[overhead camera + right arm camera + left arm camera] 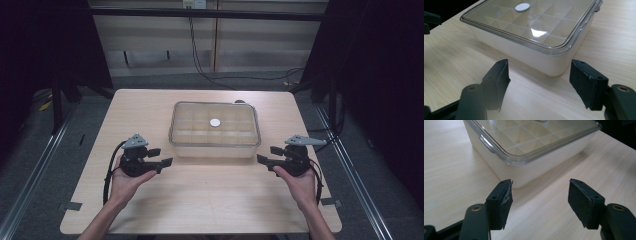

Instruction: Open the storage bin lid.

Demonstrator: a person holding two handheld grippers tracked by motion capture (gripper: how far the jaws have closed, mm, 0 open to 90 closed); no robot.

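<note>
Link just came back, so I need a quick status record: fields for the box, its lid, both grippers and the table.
box: cream compartment box, mid-table, inner grid of dividers visible
lid: clear lid seated on the box, small white round disc at its centre
left gripper: open, holding nothing, near the box's left front corner, not touching it
right gripper: open, holding nothing, near the box's right front corner, not touching it
table: light wood table; bare between grippers and person

The box [529, 167] runs off the left gripper view's top edge.
</note>
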